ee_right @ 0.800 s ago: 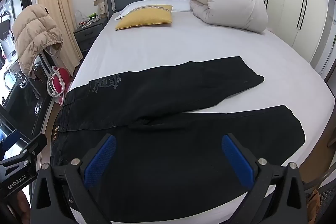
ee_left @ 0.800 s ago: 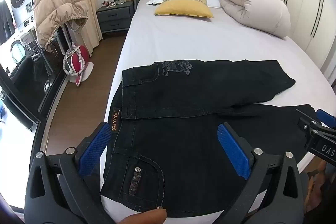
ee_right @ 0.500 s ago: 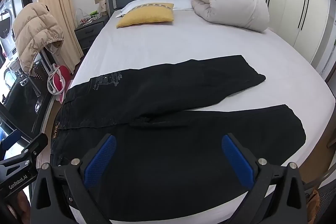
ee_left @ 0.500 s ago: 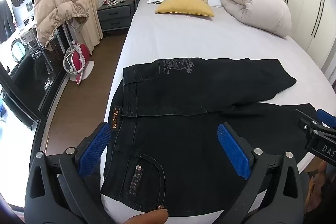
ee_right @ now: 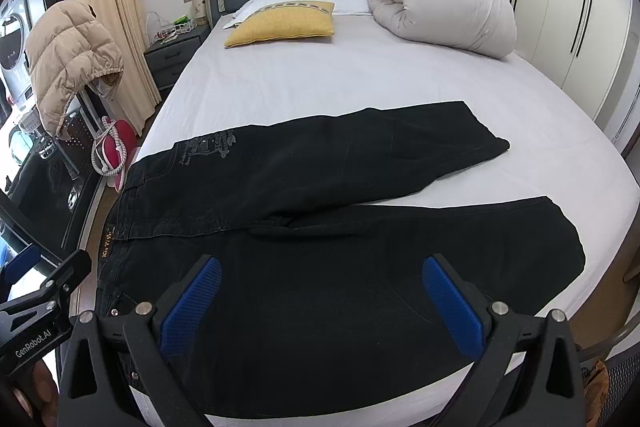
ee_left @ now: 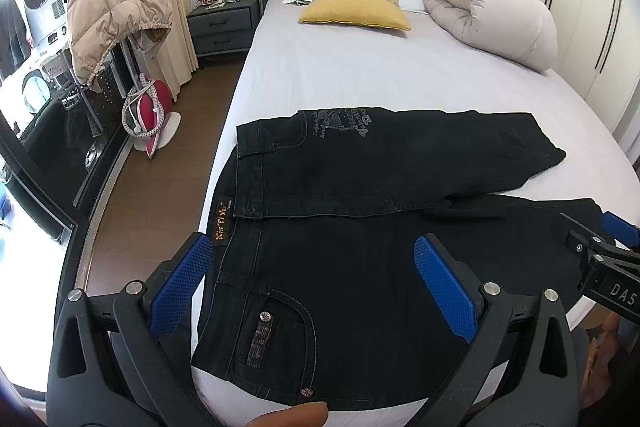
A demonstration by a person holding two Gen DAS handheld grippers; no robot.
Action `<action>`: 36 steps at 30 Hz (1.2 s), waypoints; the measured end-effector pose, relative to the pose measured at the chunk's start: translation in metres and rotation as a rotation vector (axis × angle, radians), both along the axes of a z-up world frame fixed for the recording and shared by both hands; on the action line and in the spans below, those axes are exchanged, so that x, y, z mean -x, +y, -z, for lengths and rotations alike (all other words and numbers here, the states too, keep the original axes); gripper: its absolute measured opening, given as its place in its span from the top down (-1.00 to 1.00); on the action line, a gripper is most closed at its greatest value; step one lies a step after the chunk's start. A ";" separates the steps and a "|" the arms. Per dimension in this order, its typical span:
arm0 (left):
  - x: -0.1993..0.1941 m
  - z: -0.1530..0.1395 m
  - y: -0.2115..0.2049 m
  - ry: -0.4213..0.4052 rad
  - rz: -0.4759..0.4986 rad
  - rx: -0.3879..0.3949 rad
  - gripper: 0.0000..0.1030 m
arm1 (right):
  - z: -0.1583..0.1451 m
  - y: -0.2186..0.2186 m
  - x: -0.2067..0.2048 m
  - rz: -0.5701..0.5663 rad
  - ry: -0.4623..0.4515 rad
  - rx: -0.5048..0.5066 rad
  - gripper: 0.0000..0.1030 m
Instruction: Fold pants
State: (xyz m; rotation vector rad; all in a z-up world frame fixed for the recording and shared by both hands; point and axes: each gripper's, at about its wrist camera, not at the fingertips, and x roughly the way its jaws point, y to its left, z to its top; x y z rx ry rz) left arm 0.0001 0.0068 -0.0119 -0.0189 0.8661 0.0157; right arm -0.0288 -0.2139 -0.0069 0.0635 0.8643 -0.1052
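the black pants (ee_left: 360,227) lie flat across the foot end of the bed (ee_left: 360,79), waistband toward its left edge, the far leg angled away from the near one. beyond the pants a yellow pillow (ee_left: 354,13) and a rolled duvet (ee_left: 492,15) sit near the headboard. left of the bed stand a nightstand (ee_left: 222,27) and a hanging puffer jacket (ee_left: 108,3). the left gripper (ee_left: 316,287) and right gripper (ee_right: 320,303) hover over the pants, jaws spread wide, pinching nothing. what may be a fingertip (ee_left: 296,415) shows at the near edge.
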 end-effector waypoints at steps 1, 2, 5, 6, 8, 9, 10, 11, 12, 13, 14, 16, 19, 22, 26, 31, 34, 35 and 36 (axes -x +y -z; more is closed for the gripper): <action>0.000 0.000 0.000 0.000 0.000 0.000 -1.00 | 0.001 0.002 0.000 -0.002 0.004 -0.001 -1.00; 0.000 0.000 0.000 0.000 0.000 0.000 -1.00 | 0.001 0.002 -0.001 -0.004 0.007 -0.001 -1.00; 0.000 0.000 0.001 0.000 0.000 0.001 -1.00 | 0.000 0.001 -0.002 -0.003 0.008 0.000 -1.00; 0.000 0.000 0.001 0.000 -0.001 0.001 -1.00 | 0.000 0.001 -0.002 -0.004 0.009 -0.001 -1.00; 0.000 0.000 0.001 0.000 0.000 0.002 -1.00 | 0.000 0.001 -0.002 -0.004 0.010 -0.001 -1.00; 0.000 0.001 0.001 0.001 -0.001 0.002 -1.00 | 0.000 0.001 -0.002 -0.004 0.010 -0.001 -1.00; 0.000 0.000 0.001 0.002 -0.001 0.002 -1.00 | 0.001 0.001 -0.002 -0.004 0.010 -0.001 -1.00; 0.000 0.001 0.001 0.002 -0.001 0.003 -1.00 | 0.000 0.000 -0.002 -0.004 0.011 -0.002 -1.00; 0.000 0.001 0.001 0.003 -0.001 0.003 -1.00 | 0.001 0.002 -0.003 -0.005 0.012 -0.001 -1.00; 0.000 0.001 0.001 0.003 -0.001 0.002 -1.00 | 0.002 0.003 -0.002 -0.006 0.012 -0.001 -1.00; 0.000 0.001 0.001 0.003 -0.001 0.002 -1.00 | 0.002 0.004 -0.001 -0.007 0.013 0.000 -1.00; 0.000 0.001 0.001 0.002 -0.002 0.003 -1.00 | 0.004 0.006 0.000 -0.006 0.014 0.000 -1.00; 0.000 0.002 0.001 0.004 -0.002 0.004 -1.00 | 0.003 0.005 0.001 -0.009 0.018 0.000 -1.00; 0.000 0.004 0.001 0.006 -0.003 0.005 -1.00 | 0.004 0.006 0.002 -0.010 0.020 -0.001 -1.00; 0.001 0.006 0.001 0.007 -0.004 0.006 -1.00 | 0.003 0.005 -0.001 -0.012 0.022 0.000 -1.00; 0.000 0.006 0.002 0.007 -0.004 0.005 -1.00 | 0.001 0.004 -0.002 -0.017 0.026 -0.001 -1.00; 0.001 0.007 0.002 0.008 -0.004 0.006 -1.00 | 0.002 0.004 -0.002 -0.017 0.026 0.000 -1.00; 0.001 0.007 0.002 0.008 -0.004 0.006 -1.00 | 0.002 0.004 -0.002 -0.016 0.026 0.000 -1.00; 0.000 0.006 0.003 0.009 -0.003 0.006 -1.00 | 0.002 0.005 -0.002 -0.016 0.026 0.000 -1.00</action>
